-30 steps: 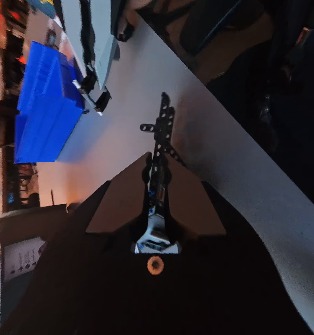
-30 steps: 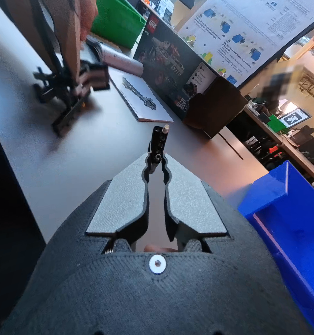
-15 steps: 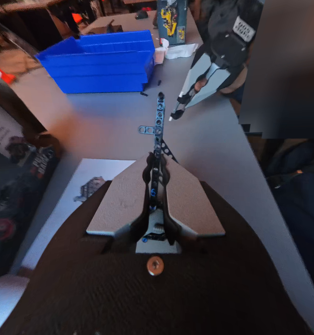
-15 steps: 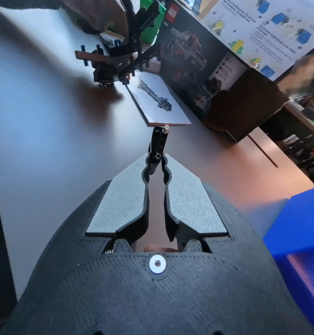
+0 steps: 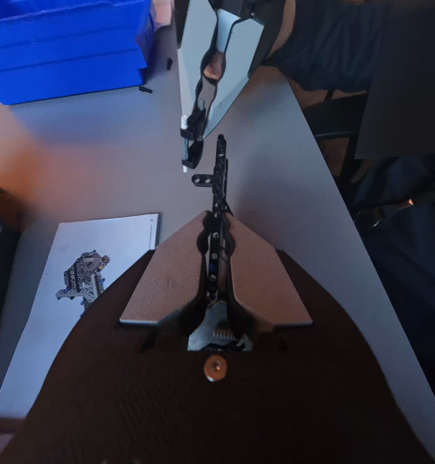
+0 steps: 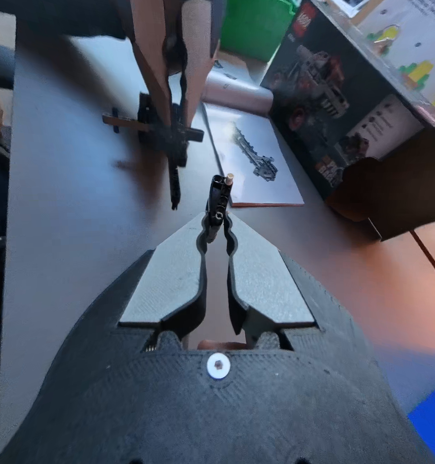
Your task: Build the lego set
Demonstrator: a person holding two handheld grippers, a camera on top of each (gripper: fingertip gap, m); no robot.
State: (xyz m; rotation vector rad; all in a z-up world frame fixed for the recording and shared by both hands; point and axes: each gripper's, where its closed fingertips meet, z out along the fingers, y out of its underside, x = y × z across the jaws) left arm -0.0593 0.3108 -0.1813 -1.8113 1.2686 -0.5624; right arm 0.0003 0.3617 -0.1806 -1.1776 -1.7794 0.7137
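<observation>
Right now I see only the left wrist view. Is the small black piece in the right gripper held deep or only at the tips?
Observer: Only at the tips: the right gripper pinches the small black piece by its lower end, and the rest sticks out.
Operator: What stands farther back?
Observer: A green bin stands beyond the left gripper.
Operator: Is anything in my own grip hidden from me?
Observer: Yes, the assembly carries a crosswise bar close to that gripper.
</observation>
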